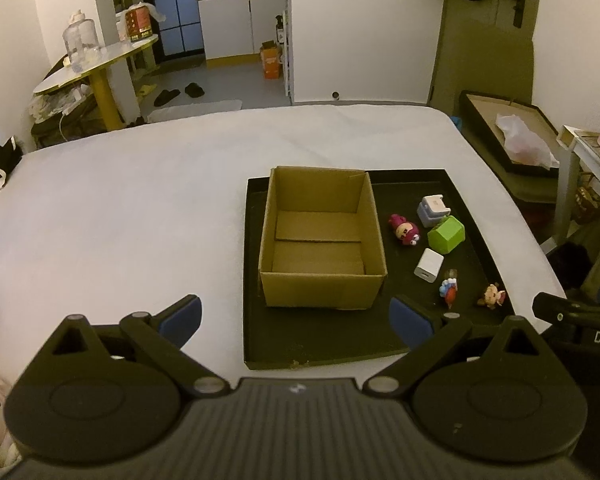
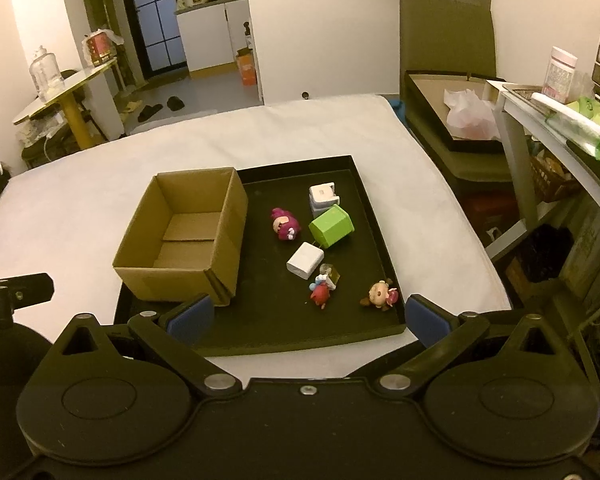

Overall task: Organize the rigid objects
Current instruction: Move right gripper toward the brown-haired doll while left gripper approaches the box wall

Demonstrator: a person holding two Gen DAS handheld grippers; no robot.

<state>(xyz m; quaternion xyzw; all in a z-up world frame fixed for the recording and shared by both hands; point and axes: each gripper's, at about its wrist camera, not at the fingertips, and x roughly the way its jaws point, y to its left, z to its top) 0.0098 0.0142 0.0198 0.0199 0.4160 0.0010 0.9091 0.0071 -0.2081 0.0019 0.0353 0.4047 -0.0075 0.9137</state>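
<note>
A black tray (image 1: 320, 344) (image 2: 260, 332) lies on a white-covered surface. An empty open cardboard box (image 1: 320, 292) (image 2: 172, 284) stands on its left part. To the box's right lie a magenta figurine (image 1: 405, 230) (image 2: 285, 224), a grey-white adapter (image 1: 432, 209) (image 2: 322, 197), a green block (image 1: 446, 234) (image 2: 331, 225), a white charger cube (image 1: 429, 265) (image 2: 305, 260), a red-blue figurine (image 1: 449, 290) (image 2: 322, 290) and a small brown-pink figurine (image 1: 492, 296) (image 2: 381, 294). My left gripper (image 1: 296, 322) is open and empty near the tray's front edge. My right gripper (image 2: 309, 320) is open and empty, nearest the two small figurines.
The white surface (image 1: 120, 208) extends left and behind the tray. A yellow-legged side table (image 1: 96, 64) with bottles stands far left. A dark chair with a boxed plastic bag (image 2: 468, 116) and a cluttered white shelf (image 2: 560, 108) are at the right.
</note>
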